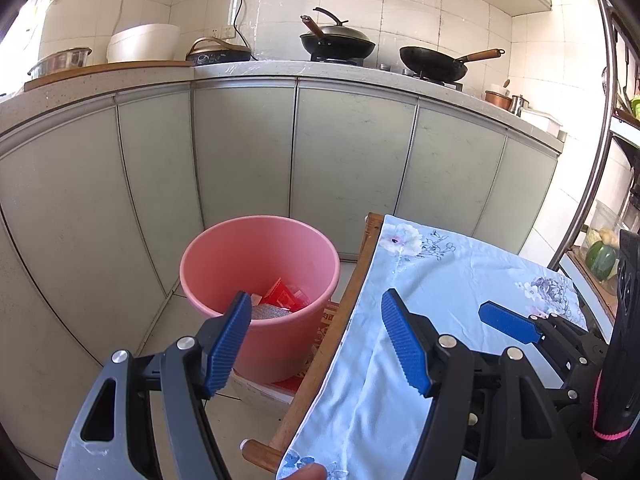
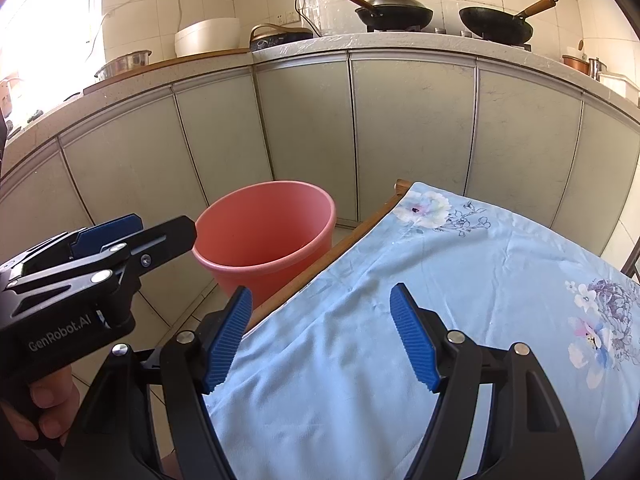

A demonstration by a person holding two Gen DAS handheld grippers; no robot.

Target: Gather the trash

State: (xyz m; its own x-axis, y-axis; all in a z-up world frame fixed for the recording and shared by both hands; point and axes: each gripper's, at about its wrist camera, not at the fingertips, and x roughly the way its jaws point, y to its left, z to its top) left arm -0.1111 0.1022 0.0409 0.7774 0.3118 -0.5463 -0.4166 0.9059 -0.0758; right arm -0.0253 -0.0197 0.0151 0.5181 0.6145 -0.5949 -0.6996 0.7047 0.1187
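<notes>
While both ribbed blue claws [image 1: 316, 340] [image 2: 320, 338] gape empty, crumpled wrappers [image 1: 282, 300] fill the round pink bucket [image 1: 224, 252] — smooth plastic.

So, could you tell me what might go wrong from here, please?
1. Both tools are open and empty: the left tool sits near the pink bucket, whose rim it could clip and tip.
2. The blue floral cloth lies loose and wrinkled on the wooden table; the right tool, low over it, might snag and drag it.
3. The two tools are close together and could collide.
</notes>
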